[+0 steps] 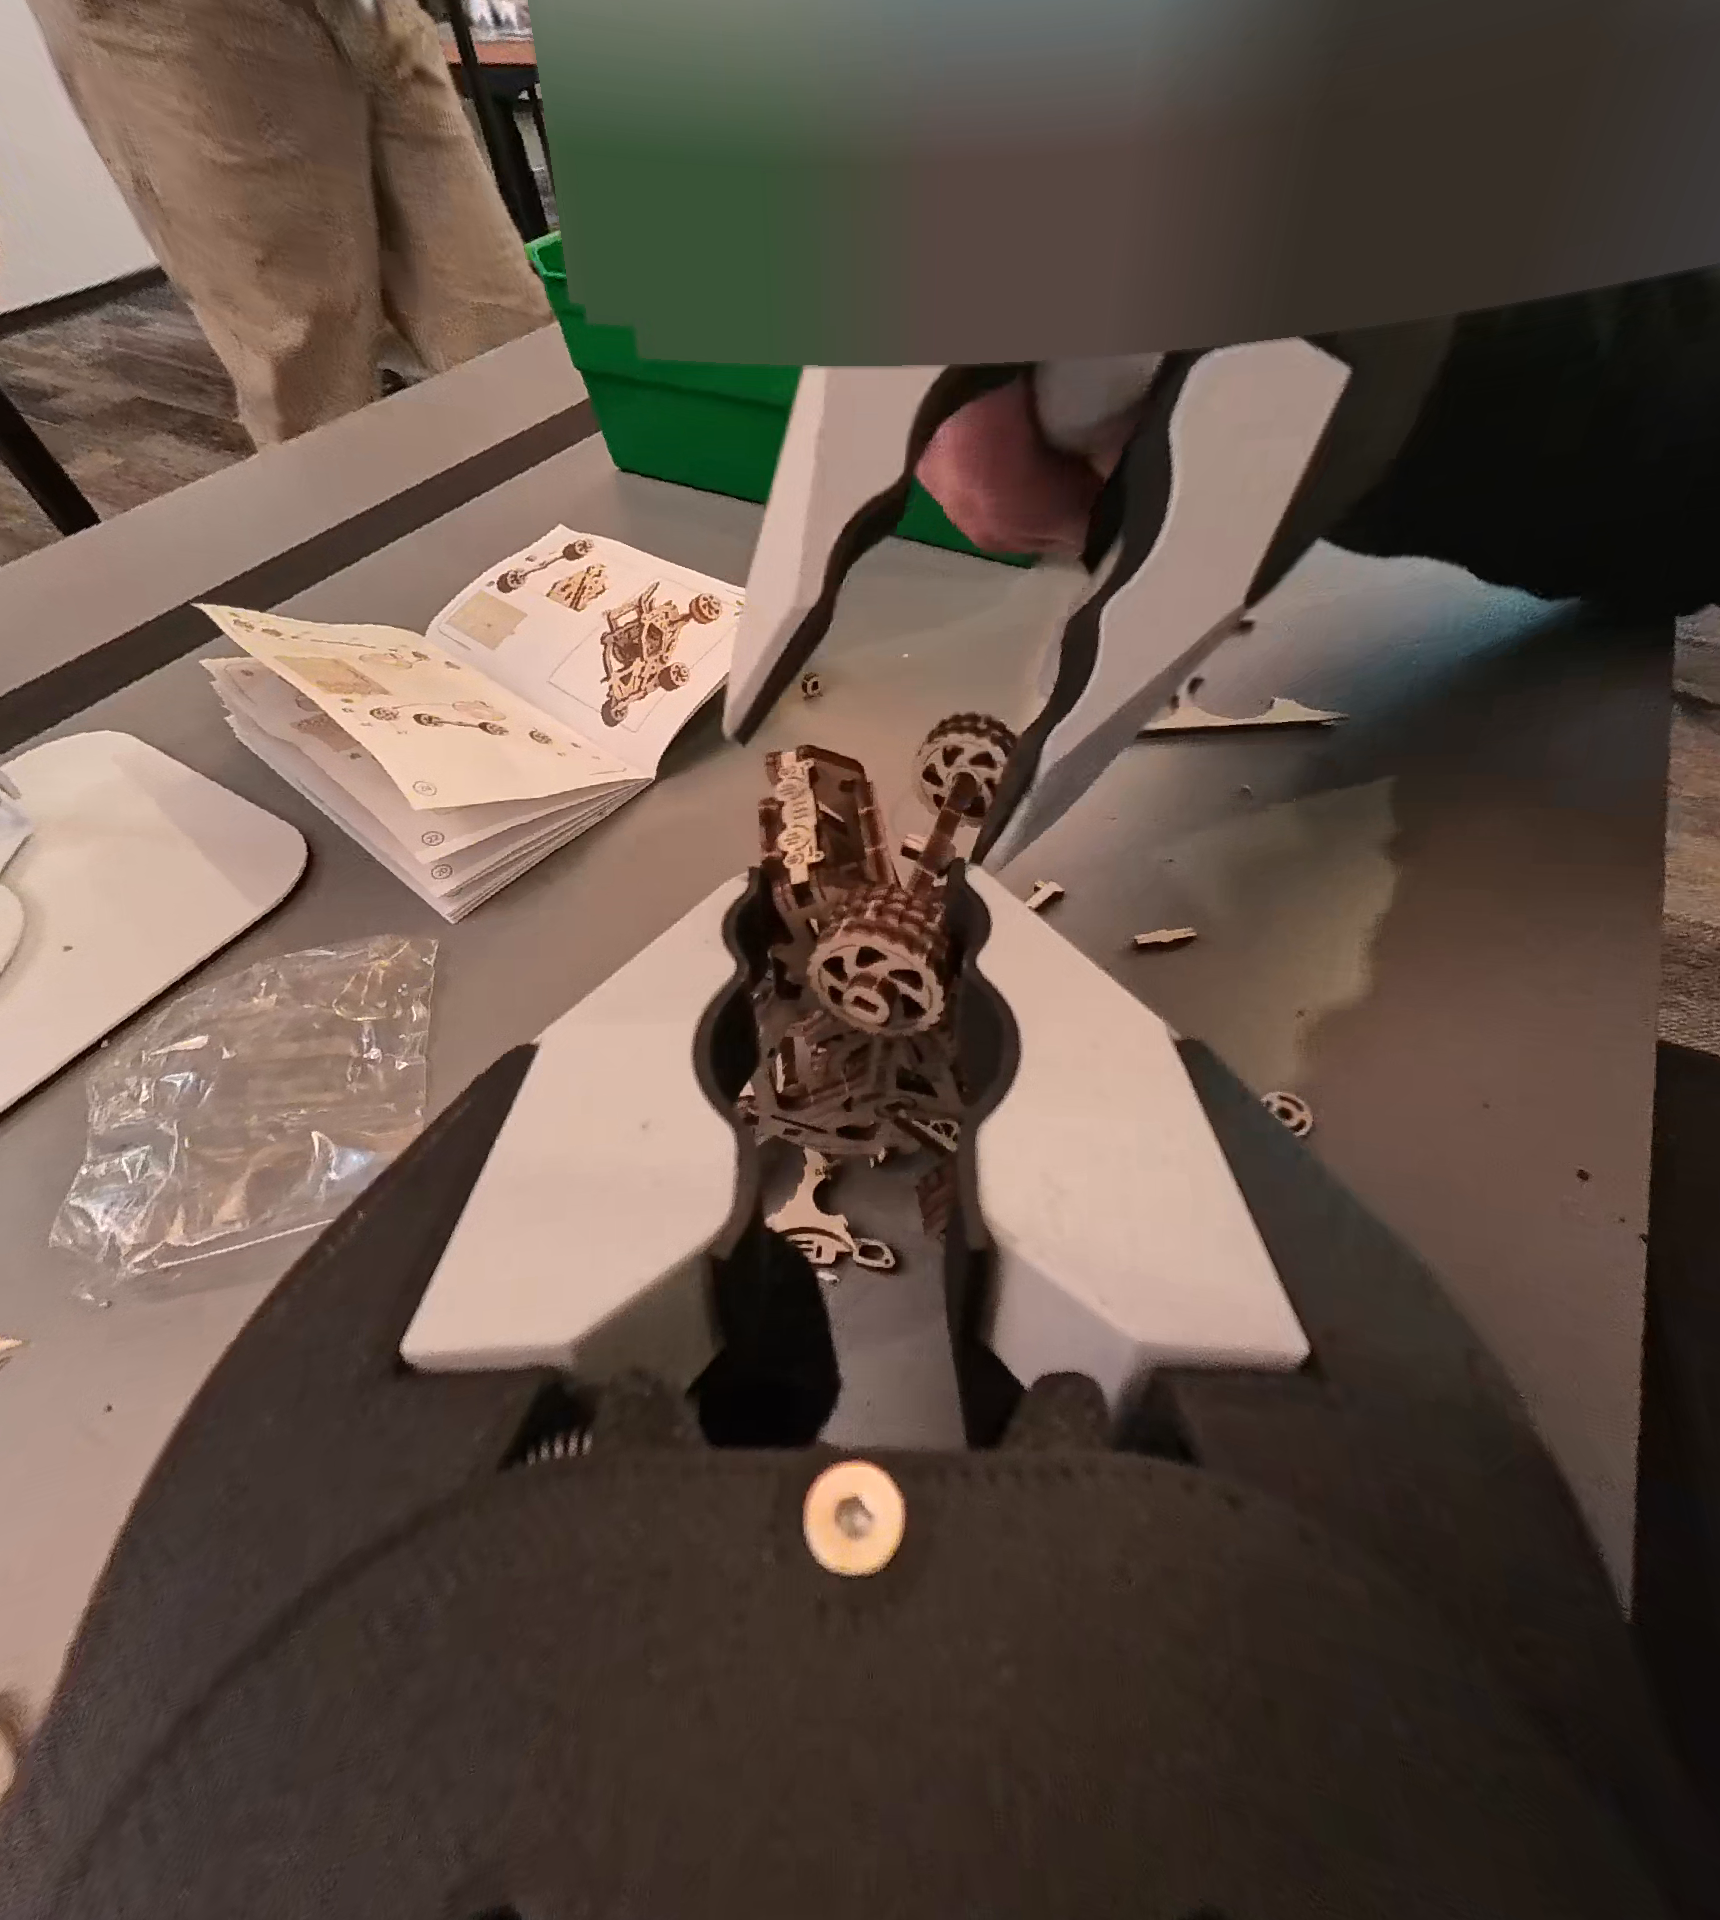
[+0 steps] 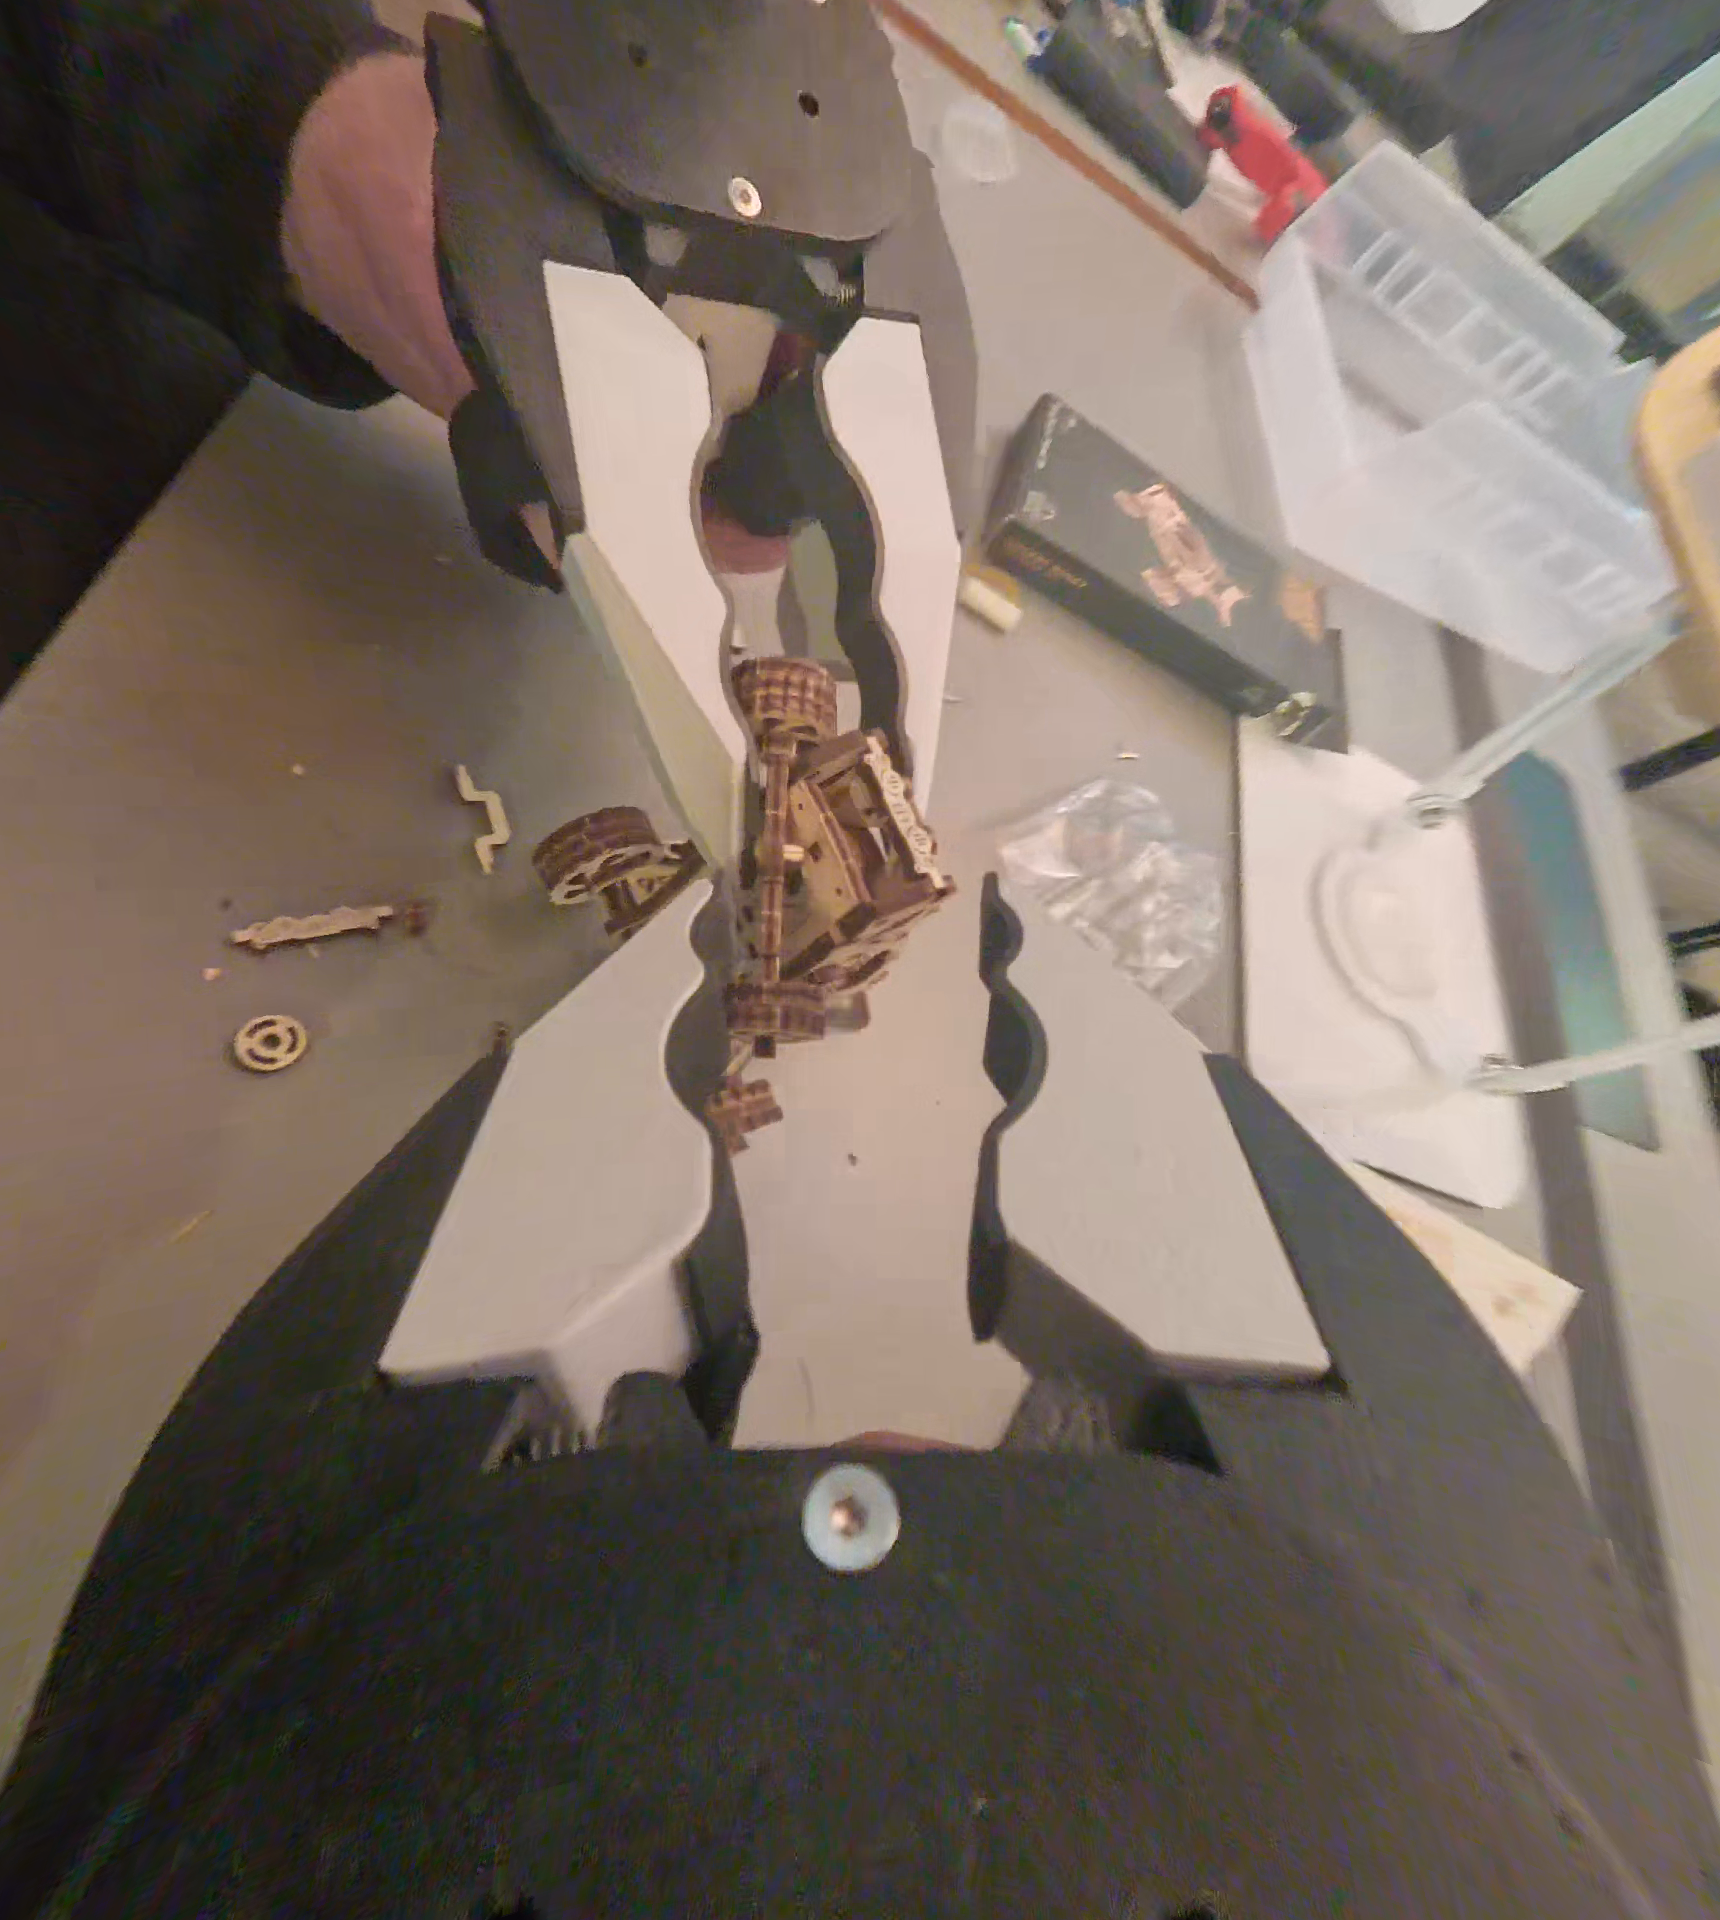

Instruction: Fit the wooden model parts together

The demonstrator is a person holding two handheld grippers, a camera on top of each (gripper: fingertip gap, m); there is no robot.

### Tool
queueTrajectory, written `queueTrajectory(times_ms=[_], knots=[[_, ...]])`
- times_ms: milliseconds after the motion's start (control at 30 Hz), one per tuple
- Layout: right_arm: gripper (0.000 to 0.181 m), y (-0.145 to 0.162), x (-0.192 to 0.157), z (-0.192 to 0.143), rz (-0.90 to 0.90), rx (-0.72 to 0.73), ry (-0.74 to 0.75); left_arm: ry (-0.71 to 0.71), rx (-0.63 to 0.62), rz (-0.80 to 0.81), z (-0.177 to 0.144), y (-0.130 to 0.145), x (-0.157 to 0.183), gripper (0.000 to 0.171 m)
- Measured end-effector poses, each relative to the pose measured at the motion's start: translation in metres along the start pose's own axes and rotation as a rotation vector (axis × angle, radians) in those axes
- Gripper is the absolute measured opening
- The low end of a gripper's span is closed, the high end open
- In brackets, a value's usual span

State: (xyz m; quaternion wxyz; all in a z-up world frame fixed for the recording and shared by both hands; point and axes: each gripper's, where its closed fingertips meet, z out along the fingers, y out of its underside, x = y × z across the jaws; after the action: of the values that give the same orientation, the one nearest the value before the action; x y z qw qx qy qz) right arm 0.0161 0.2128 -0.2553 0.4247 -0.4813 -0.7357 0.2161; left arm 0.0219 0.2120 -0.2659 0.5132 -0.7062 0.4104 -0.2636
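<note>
A partly built wooden model car (image 1: 835,831) is held off the grey table (image 1: 1355,1039). My left gripper (image 1: 861,878) is shut on it, with one wheel (image 1: 877,977) between the fingers. From the right wrist view the left gripper (image 2: 825,800) reaches down from the top, clamped on the model (image 2: 835,862). My right gripper (image 2: 848,888) is open, its fingers either side of the model's near end without gripping it; it also shows in the left wrist view (image 1: 866,790). A wooden wheel set (image 2: 607,862) sits just beside the model.
Loose wooden bits lie on the table: a strip (image 2: 316,925), a ring (image 2: 271,1042), a zigzag piece (image 2: 482,816). Also an open instruction booklet (image 1: 482,707), a crumpled plastic bag (image 1: 253,1101), a green bin (image 1: 690,405), a black box (image 2: 1168,582), a clear organiser (image 2: 1438,416), and a white stand base (image 1: 108,862). Both grippers' tips are close together, under 4 cm apart.
</note>
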Motion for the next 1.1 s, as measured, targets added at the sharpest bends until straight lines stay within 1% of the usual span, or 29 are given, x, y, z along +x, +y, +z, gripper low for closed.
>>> queueTrajectory(times_ms=[167, 267, 400, 500, 733, 933, 1067, 1100], knots=[[0.039, 0.003, -0.007, 0.002, 0.105, -0.026, -0.187, 0.023, -0.009, 0.03, 0.0, 0.0, 0.004, 0.031], [0.031, 0.003, -0.007, 0.0, 0.121, -0.059, -0.246, 0.034, -0.01, 0.034, 0.0, 0.0, 0.005, 0.031], [0.029, 0.003, -0.007, -0.001, 0.137, -0.104, -0.314, 0.035, -0.006, 0.035, 0.0, 0.0, 0.006, 0.032], [0.029, 0.004, -0.007, -0.002, 0.123, -0.133, -0.337, 0.032, -0.006, 0.038, 0.0, 0.0, 0.006, 0.032], [0.029, 0.004, -0.008, -0.001, 0.084, -0.137, -0.339, 0.045, -0.003, 0.04, -0.001, 0.0, 0.007, 0.033], [0.031, 0.007, -0.015, -0.001, 0.084, -0.16, -0.421, 0.069, 0.0, 0.056, 0.002, -0.002, 0.012, 0.032], [0.03, 0.007, -0.015, -0.002, 0.073, -0.176, -0.436, 0.077, 0.01, 0.058, 0.003, -0.003, 0.013, 0.033], [0.03, 0.008, -0.015, -0.002, 0.071, -0.182, -0.437, 0.081, 0.011, 0.055, 0.003, -0.003, 0.013, 0.036]])
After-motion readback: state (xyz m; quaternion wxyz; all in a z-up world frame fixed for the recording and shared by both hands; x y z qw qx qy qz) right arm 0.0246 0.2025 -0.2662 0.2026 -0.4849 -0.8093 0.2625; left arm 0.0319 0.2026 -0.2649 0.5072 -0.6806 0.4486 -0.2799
